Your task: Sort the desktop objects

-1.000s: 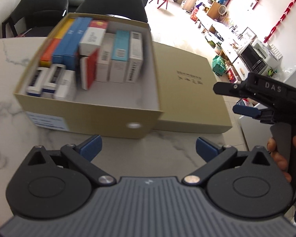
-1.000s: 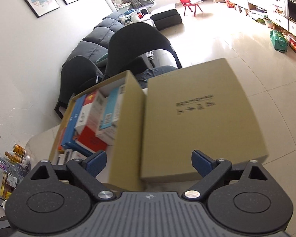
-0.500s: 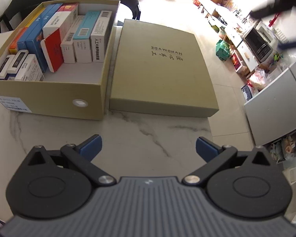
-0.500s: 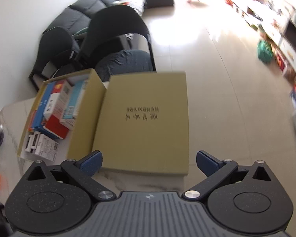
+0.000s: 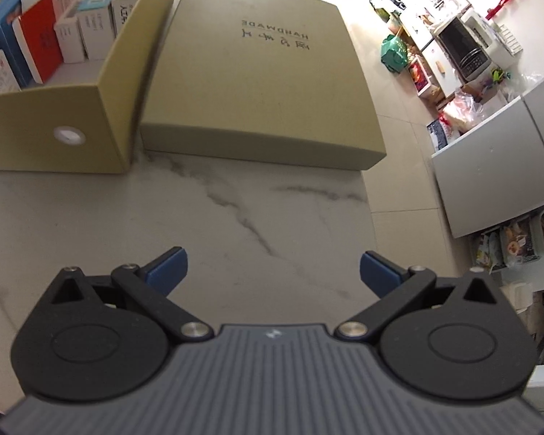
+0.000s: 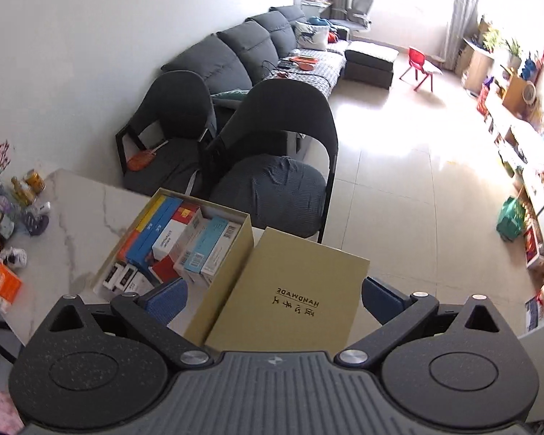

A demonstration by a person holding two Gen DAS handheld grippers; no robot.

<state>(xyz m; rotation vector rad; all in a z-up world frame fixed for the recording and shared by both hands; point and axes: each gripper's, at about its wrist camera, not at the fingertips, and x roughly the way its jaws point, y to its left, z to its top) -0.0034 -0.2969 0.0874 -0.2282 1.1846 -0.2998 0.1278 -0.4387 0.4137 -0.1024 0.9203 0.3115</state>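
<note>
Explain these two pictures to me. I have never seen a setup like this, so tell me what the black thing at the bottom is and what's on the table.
There is no robot here. A person carries two tools, one per hand, each with a camera looking along its two blue-tipped fingers. One picture comes from the left hand-held gripper, the other from the right hand-held gripper. Both are open and hold nothing.

On the marble table sits an open box packed with small cartons. Its flat lid, printed HANDMADE, lies right beside it. The right view looks from higher up and also shows bottles and packets at the table's far left, with two dark chairs behind.
</note>
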